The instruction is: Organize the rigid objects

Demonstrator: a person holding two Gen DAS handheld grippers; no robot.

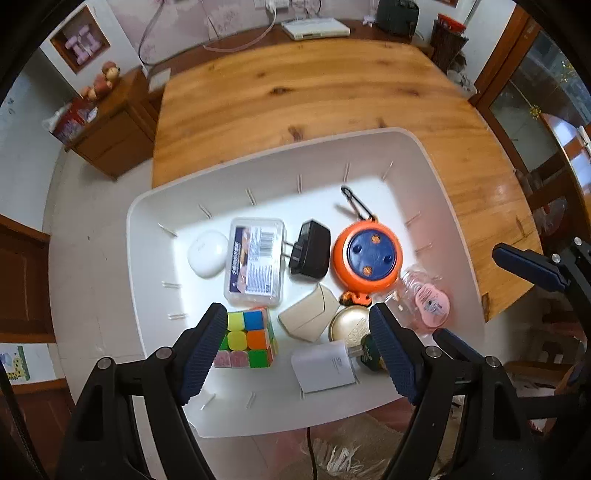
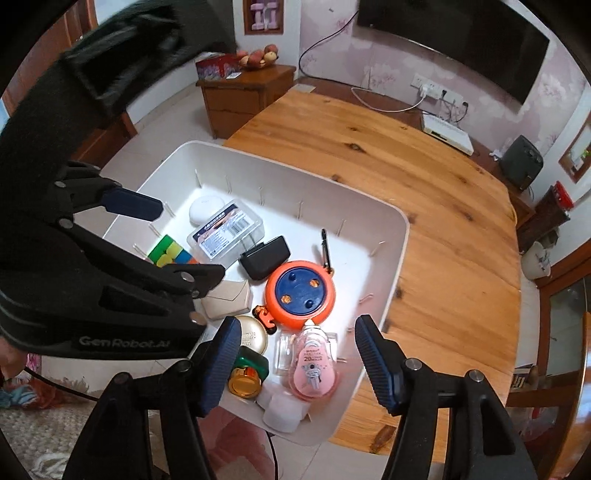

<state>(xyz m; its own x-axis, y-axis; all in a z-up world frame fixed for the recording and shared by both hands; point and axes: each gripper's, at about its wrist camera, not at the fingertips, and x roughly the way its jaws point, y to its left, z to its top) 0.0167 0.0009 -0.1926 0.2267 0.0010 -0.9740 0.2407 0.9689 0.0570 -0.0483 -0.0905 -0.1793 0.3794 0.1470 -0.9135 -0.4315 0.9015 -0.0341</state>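
A white bin (image 1: 436,162) (image 2: 391,236) sits at the edge of a wooden table and holds several items. Among them are a colour cube (image 1: 248,338) (image 2: 168,254), a clear plastic box (image 1: 256,260) (image 2: 225,230), a black adapter (image 1: 311,248) (image 2: 266,257), an orange and blue reel (image 1: 367,258) (image 2: 300,291) and a pink tape dispenser (image 1: 430,304) (image 2: 314,367). My left gripper (image 1: 299,349) is open above the bin's near side. My right gripper (image 2: 295,360) is open above the pink dispenser. Neither holds anything.
The wooden table (image 1: 295,92) (image 2: 424,192) stretches beyond the bin. A white router (image 1: 316,27) (image 2: 447,129) lies at its far edge. A wooden cabinet (image 1: 110,122) (image 2: 240,99) stands to the left. The bin also holds a white case (image 1: 207,253), a beige wallet (image 1: 308,314) and a gold tin (image 1: 349,325).
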